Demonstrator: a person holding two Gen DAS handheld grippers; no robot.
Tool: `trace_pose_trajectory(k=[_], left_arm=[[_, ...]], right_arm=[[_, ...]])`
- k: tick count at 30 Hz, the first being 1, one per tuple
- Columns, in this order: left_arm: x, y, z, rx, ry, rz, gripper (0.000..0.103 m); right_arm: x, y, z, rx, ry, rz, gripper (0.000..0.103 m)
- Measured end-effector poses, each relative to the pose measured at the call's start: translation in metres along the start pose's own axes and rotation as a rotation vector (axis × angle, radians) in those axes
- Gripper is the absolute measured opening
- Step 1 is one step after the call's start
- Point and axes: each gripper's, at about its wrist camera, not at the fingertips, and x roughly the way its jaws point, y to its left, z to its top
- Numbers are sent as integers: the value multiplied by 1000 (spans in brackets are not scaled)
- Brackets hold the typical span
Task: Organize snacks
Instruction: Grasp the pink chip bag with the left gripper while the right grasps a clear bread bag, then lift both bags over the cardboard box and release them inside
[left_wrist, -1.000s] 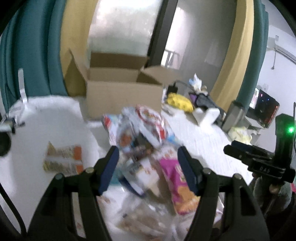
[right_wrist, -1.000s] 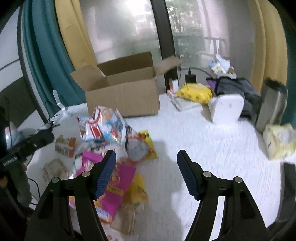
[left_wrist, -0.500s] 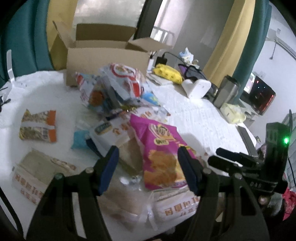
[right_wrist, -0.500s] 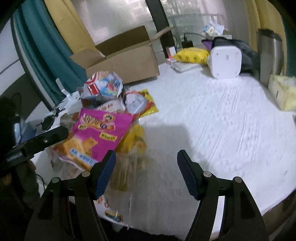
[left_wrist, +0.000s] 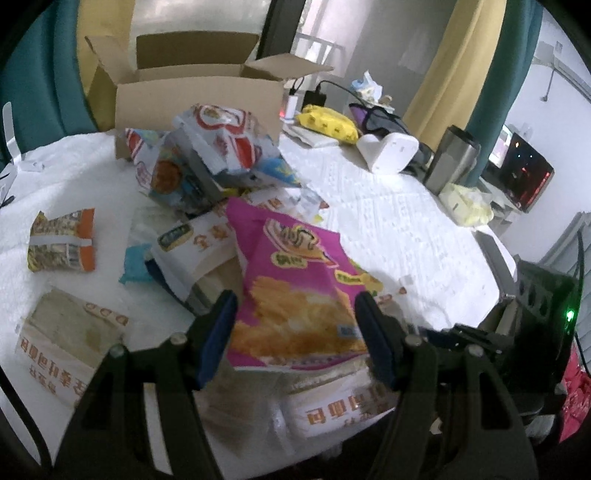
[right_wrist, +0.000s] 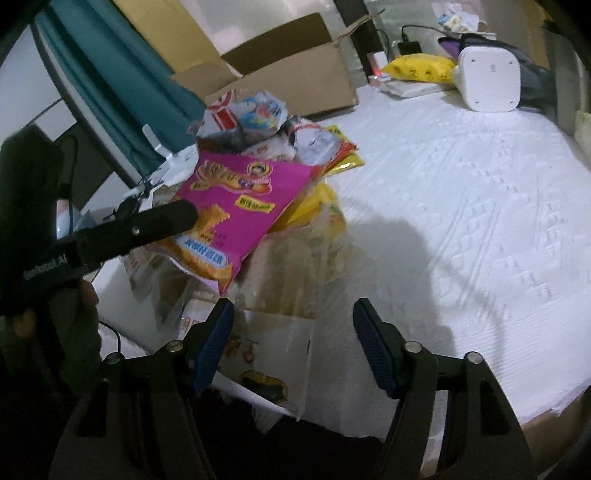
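We've dropped toward the pink chip bag (left_wrist: 295, 295): left tongs (left_wrist: 295, 325) spread around it, right tongs (right_wrist: 291, 343) closing on nothing beside it.

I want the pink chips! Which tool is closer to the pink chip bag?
Left. The left tool is open right over the pink chip bag. The right tool, closing on nothing, is beside it, over a clear wrapped pack.

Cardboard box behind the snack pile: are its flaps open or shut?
Open. The cardboard box has its top flaps standing up and splayed outward in both wrist views. Whether anything is inside, cannot tell: its front wall hides the interior.
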Motion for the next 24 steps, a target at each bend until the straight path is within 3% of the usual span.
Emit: trace_pose_trajectory(k=[2,6,13,18,24], left_arm=[[5,-1,1,2,22,15,67],[10,-3,2,14,37,27,67],[18,-11,3,47,44,31,64],[9,-13,5,65,11,23,45],[-10,-17,12,88,-57,11,41]], right_arm=[[1,1,-3,1,-1,42,44],[-5,4,-4,-28,-36,37,34],[-20,5,0,-50,-99,7,28],[-21,9,8,-75,-124,1,25],[-31,19,20,-117,-172,-12,22]])
